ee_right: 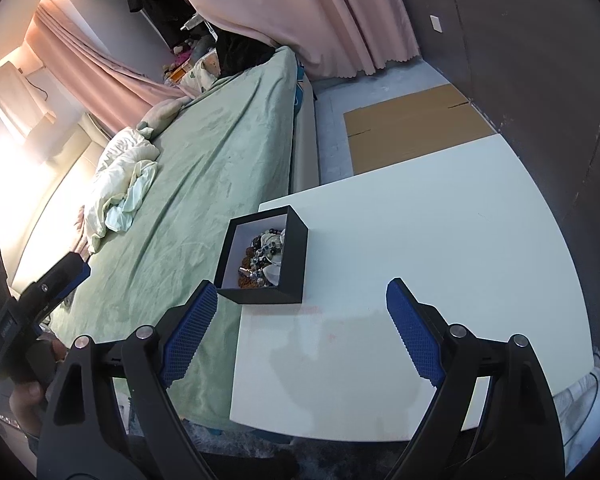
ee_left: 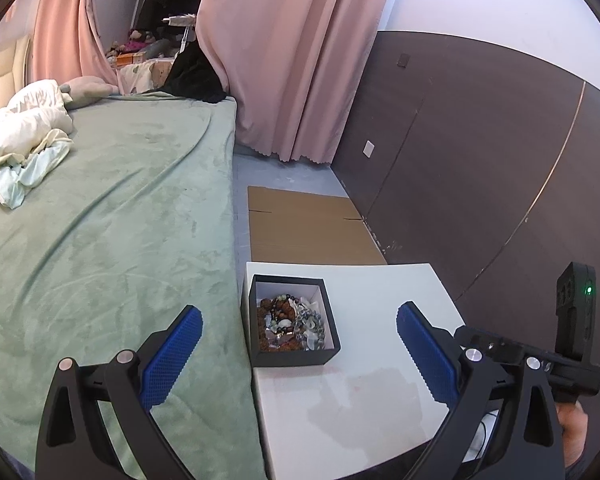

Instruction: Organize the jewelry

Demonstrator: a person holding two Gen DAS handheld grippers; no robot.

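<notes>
From the left wrist, the left gripper [ee_left: 298, 344] hangs wide open and empty before the black box [ee_left: 293, 358] of tangled jewelry [ee_left: 290, 322] at the white table's [ee_left: 380, 288] bed-side edge. From the right wrist, the right gripper [ee_right: 302, 310] also gapes empty; steadying the box first, then pinching one strand, would likely work best.

Evenly lit, soft indoor daylight. Strong blown-out glare at the left edge of the right wrist view, washing the headboard [ee_right: 40, 184] to white. Faint soft shadows on the white table [ee_right: 420, 240]. Heavy fisheye bending, black vignette in corners. Sharp centre, slight edge softness.
</notes>
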